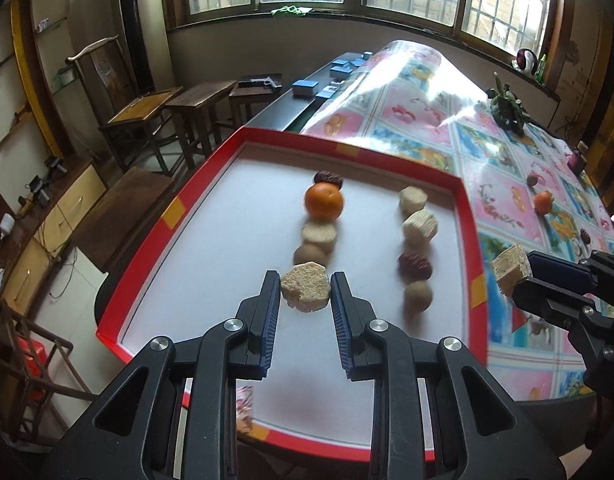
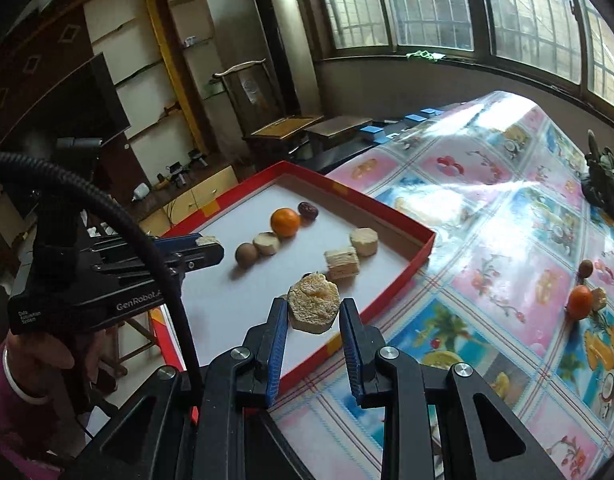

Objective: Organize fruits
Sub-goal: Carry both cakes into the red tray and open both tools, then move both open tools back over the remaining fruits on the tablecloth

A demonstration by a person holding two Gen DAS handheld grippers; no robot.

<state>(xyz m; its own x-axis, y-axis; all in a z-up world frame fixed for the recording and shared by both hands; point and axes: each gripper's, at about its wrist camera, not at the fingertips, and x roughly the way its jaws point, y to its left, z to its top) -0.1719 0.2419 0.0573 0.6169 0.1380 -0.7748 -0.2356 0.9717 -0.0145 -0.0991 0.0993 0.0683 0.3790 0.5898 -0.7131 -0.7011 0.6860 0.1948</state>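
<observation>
Two cakes [image 1: 306, 286] btwn tool tips.

Two handheld grippers angle downward side by side: the left gripper [image 1: 306, 280] has its jaws clamped on a hexagonal cake [image 1: 306, 292], and the right gripper [image 2: 313, 308] pinches a second cake [image 2: 313, 307]. A hand [image 2: 47, 354] with a purple sleeve grips the left tool.

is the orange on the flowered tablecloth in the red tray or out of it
Out. That orange sits on the tablecloth, well apart from the red tray; another orange lies inside.
</observation>
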